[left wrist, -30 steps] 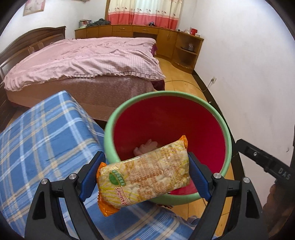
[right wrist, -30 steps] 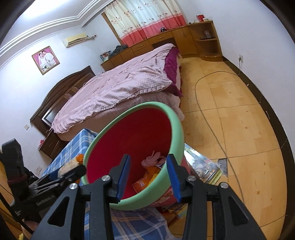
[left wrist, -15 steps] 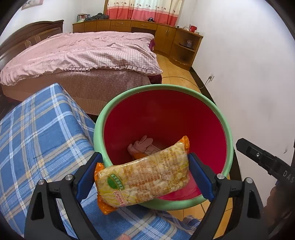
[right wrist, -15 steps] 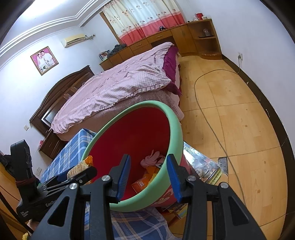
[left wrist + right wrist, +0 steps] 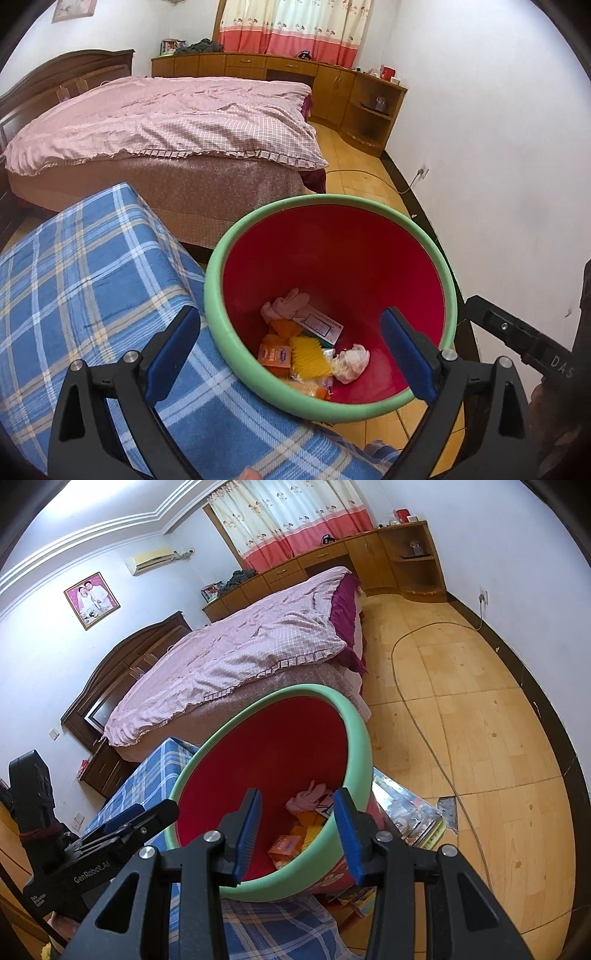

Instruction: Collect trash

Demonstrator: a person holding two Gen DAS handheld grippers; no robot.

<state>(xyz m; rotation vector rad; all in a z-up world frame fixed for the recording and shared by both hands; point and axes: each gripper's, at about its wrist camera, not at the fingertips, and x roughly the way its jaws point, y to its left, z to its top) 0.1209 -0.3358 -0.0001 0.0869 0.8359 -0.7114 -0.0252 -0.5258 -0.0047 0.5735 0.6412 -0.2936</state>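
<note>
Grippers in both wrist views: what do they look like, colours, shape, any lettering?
Both are black plastic frames with triangular cut-outs and silver screws. The left gripper and right gripper carry flat blue pads on the fingers. White lettering reads "GenRobot.AI" on the left gripper's side; a partial "DAS" shows on the right one's.

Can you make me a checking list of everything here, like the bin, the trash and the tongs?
Surface: blue plaid cloth, nothing lying on the part in view.
Job's things: red bin with green rim holds a pink rag, orange packet, yellow wrapper, crumpled tissue.
Clutter: magazines on the floor by the bin.
Tongs: left tongs open wide, just been opening, nothing between; right tongs straddle the rim, no grip visible.
Cables: cord across the floor to a wall socket.
Surroundings: bed, cabinets, curtains.
</note>
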